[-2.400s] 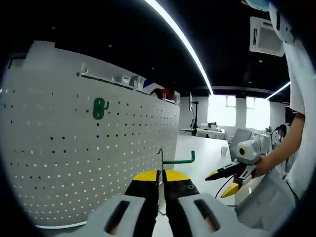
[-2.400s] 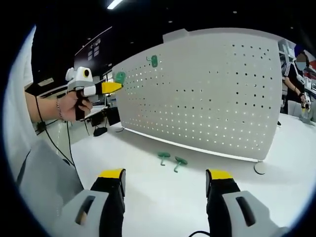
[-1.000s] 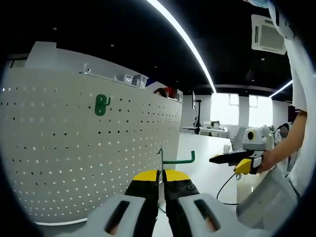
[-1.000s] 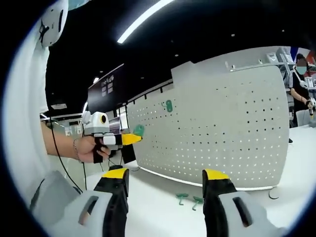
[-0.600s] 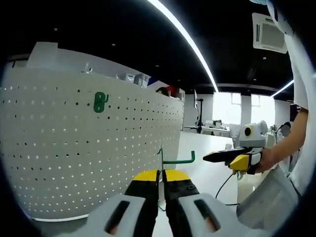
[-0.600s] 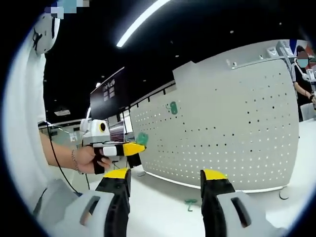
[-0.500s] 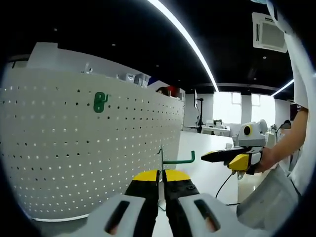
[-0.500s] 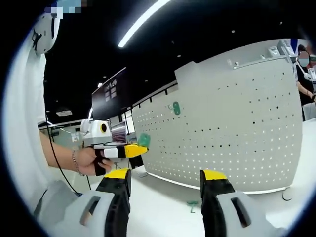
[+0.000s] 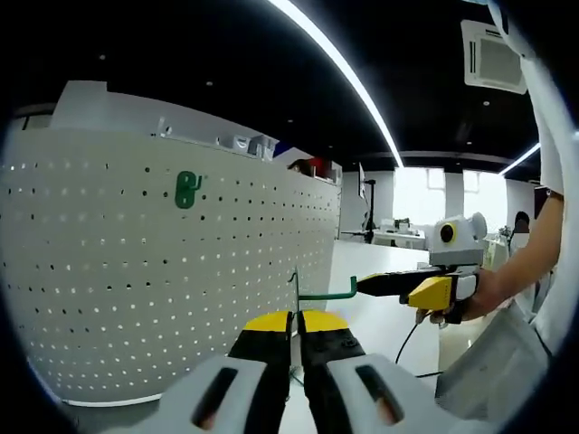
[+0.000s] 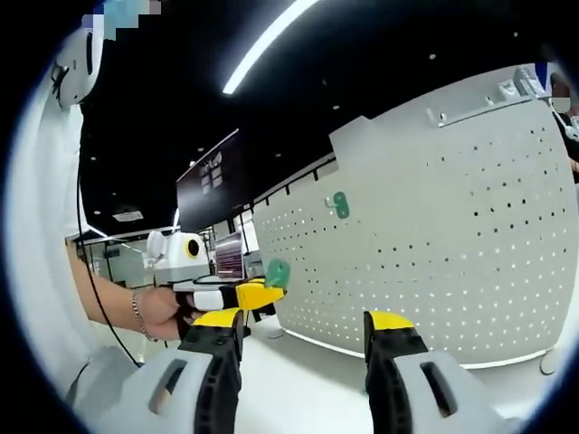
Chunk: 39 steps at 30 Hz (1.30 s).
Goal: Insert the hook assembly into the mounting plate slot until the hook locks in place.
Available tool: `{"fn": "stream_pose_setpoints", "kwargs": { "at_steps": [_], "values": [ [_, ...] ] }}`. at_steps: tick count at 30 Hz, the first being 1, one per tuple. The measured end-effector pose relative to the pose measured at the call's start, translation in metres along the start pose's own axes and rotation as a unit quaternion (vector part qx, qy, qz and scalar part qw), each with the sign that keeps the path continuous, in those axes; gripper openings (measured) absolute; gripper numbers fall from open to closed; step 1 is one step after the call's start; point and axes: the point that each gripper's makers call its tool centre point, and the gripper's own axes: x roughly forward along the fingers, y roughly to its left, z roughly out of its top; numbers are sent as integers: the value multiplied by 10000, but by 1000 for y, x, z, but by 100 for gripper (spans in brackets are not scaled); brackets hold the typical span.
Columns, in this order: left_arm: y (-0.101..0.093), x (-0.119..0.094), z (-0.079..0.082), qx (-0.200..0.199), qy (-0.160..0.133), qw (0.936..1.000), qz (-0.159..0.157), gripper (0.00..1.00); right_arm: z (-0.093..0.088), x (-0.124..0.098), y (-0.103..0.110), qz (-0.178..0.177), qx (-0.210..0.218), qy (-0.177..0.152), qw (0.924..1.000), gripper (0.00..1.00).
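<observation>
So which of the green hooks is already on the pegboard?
The green hook high on the pegboard; the other hook is clamped in the left hand-held gripper.

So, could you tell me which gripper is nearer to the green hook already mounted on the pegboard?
Left. The left gripper, shut on a green hook, points toward the mounted hook; the right gripper sits farther out.

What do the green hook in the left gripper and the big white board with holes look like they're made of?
The green hook, clamped in the left gripper, looks like thin bent wire with a smooth green coating, metal underneath by its slimness, though that is unsure. The white board looks like painted sheet metal or rigid plastic: matte, evenly punched with small holes, and standing upright on the table.
</observation>
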Motion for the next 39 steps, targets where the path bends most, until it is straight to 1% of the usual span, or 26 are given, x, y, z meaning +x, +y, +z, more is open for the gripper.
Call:
{"fn": "stream_pose_setpoints", "kwargs": {
  "at_steps": [17,26,29,39],
  "values": [
    [-1,0,3,59,-3,10000,18,2,5,32,19,305,121,-95,9994,50],
    [-3,0,2,71,11,10000,18,2,5,44,26,422,224,-79,9988,46],
    [-3,0,2,65,7,10000,29,2,5,47,27,411,219,-75,9989,43],
    [-4,1,4,56,-20,10000,31,2,5,56,29,420,306,-61,9986,40]
  ]
}}
